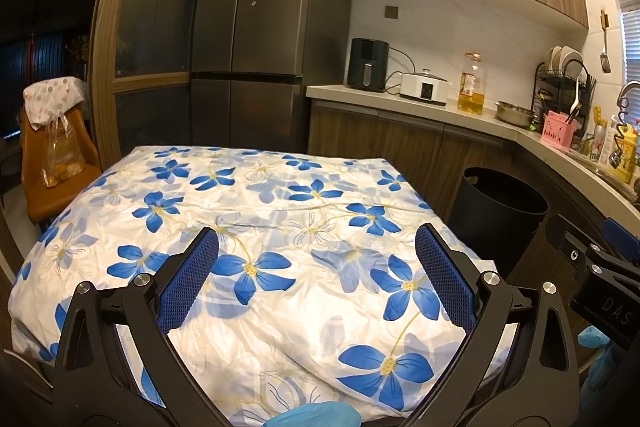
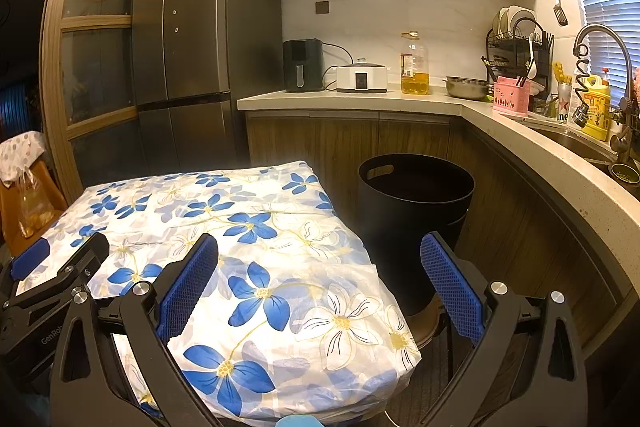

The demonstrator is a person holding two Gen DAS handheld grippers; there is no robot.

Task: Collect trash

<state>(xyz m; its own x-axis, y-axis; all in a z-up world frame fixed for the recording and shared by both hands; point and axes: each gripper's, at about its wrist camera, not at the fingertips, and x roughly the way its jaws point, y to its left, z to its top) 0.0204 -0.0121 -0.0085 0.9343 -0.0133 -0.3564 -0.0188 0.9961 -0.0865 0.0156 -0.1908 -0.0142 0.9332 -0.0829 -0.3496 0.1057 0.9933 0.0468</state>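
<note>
A: Left gripper (image 1: 316,247) up close, jaws spread wide and empty over the floral tablecloth (image 1: 256,211)

B: Right gripper (image 2: 320,255) spread wide too, and empty; the black bin (image 2: 416,211) stands just beyond its right jaw

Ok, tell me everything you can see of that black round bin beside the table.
The black round bin looks like matte plastic, tapering slightly toward its base, with an oval handle cutout near the rim. It stands upright and lidless on the floor, between the table with the blue-flowered cloth and the wooden counter cabinets. Its inside is dark; contents cannot be made out. Neither gripper touches it.
</note>
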